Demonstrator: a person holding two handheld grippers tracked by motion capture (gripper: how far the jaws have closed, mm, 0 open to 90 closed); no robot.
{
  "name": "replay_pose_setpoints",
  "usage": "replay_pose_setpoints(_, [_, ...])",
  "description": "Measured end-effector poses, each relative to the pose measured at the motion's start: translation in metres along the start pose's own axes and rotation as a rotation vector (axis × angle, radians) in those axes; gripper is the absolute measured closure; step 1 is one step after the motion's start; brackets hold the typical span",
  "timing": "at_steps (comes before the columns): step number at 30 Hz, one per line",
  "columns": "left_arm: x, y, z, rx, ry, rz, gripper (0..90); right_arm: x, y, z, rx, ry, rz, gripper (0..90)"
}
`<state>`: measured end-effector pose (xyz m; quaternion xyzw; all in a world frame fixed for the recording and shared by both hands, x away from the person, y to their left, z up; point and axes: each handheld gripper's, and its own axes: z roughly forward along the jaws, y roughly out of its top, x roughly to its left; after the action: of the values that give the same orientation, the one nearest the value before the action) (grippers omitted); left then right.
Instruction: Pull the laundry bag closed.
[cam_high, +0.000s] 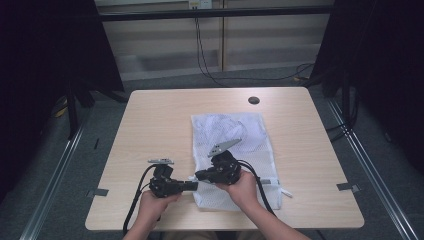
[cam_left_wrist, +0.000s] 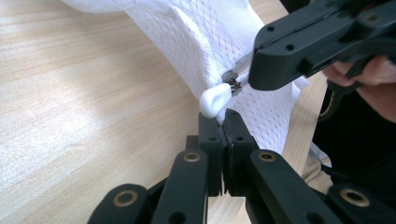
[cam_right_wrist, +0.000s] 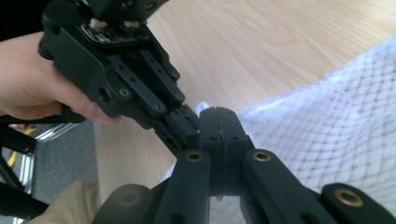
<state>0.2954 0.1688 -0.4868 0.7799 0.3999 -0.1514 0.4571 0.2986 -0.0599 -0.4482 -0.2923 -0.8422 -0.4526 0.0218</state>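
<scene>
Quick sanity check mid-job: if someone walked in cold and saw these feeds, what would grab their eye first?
First, the white mesh laundry bag lying flat on the wooden table, right of centre. Next, the two black grippers meeting nose to nose at the bag's near left corner: the left gripper shut on the fabric just under the white zipper pull, the right gripper shut beside it. A small dark disc sits near the table's far edge.
</scene>
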Motion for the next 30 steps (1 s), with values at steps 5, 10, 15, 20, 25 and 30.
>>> replay_pose_setpoints(5, [-0.001,0.0,0.002,0.012,-0.009,-0.009,88.4,0.003,0.003,0.002,-0.02,-0.023,-0.025,71.7])
replay_pose_setpoints(10, [-0.001,0.0,0.002,0.012,-0.019,-0.018,88.5,0.008,0.008,0.012,-0.007,-0.029,-0.079,66.5])
replay_pose_setpoints(15, [-0.001,0.0,0.002,0.014,-0.021,-0.022,88.5,0.011,0.013,0.02,0.002,-0.025,-0.103,66.7])
replay_pose_setpoints(20, [-0.001,0.0,0.001,0.009,-0.024,-0.03,88.5,0.009,0.013,0.024,0.032,-0.014,-0.098,79.6])
replay_pose_setpoints(25, [0.0,0.0,0.002,0.017,-0.018,-0.037,88.5,0.008,0.014,0.02,0.047,-0.002,-0.08,86.1])
replay_pose_setpoints(30, [0.0,0.0,0.002,0.011,-0.014,-0.052,88.6,0.007,0.013,0.009,0.034,0.008,-0.08,86.0])
